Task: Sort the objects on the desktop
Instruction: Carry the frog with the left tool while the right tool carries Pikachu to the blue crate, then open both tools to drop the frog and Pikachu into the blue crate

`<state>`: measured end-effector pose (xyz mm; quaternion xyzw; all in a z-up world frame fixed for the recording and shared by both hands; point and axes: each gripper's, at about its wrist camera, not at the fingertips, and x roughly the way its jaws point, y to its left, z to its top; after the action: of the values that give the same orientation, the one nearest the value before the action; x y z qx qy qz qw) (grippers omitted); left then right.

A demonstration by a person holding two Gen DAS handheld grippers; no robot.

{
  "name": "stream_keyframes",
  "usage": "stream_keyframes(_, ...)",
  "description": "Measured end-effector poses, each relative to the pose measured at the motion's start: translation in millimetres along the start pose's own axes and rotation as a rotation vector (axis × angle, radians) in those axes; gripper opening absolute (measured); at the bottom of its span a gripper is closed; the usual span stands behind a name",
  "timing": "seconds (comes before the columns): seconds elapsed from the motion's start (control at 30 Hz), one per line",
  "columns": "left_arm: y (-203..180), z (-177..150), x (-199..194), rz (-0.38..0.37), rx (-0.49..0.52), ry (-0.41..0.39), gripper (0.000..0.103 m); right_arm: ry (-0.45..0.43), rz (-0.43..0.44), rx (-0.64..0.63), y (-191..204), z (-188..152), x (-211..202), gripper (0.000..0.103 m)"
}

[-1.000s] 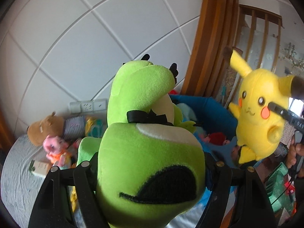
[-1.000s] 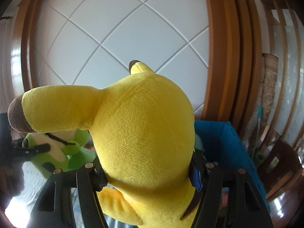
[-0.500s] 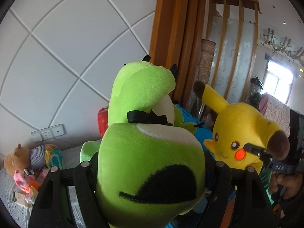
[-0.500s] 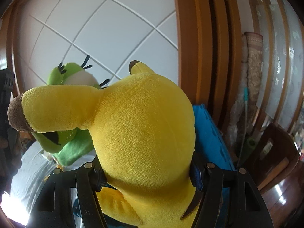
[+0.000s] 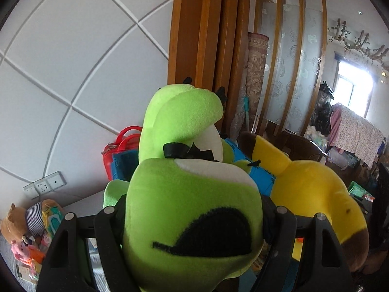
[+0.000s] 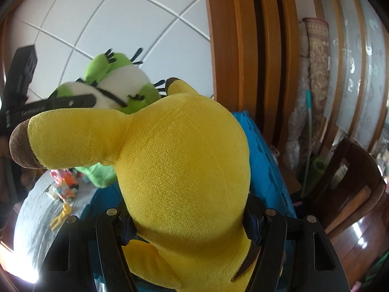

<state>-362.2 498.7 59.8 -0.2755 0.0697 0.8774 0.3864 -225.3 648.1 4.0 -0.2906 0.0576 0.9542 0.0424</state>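
Gripping one soft toy in each gripper, we hold both above the blue bin. Left gripper jaws clamp the green toy; right gripper jaws clamp the yellow toy, likely for dropping in.

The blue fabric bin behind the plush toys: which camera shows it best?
The right wrist view: the blue fabric bin shows a long side and rim there. The left wrist view shows only slivers behind the green plush frog.
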Motion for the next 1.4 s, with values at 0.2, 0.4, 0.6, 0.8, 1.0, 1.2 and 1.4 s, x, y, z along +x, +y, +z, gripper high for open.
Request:
stream_keyframes(0.2,-14,19,32,-0.009,0.015,0.004,0.077,0.026,-0.003,0.013,-18,-2,13,0.07)
stream_keyframes(0.4,-10,28,52,-0.003,0.005,-0.002,0.096,0.023,-0.02,0.012,-23,1,19,0.091)
stream_keyframes(0.6,1,29,62,0.053,-0.03,0.011,0.103,0.02,-0.037,0.012,-27,5,26,0.099)
stream_keyframes(0.8,7,20,57,0.06,-0.041,0.017,0.103,0.013,-0.048,0.011,-29,9,29,0.1)
stream_keyframes(1.0,14,12,37,0.062,-0.045,-0.001,0.103,0.001,-0.04,-0.003,-17,14,22,0.1)
stream_keyframes(1.2,22,0,9,0.071,-0.062,-0.021,0.103,0.0,-0.027,-0.025,0,13,11,0.1)
stream_keyframes(1.4,40,-22,-23,0.097,-0.094,-0.025,0.103,-0.008,-0.003,-0.06,27,11,3,0.1)
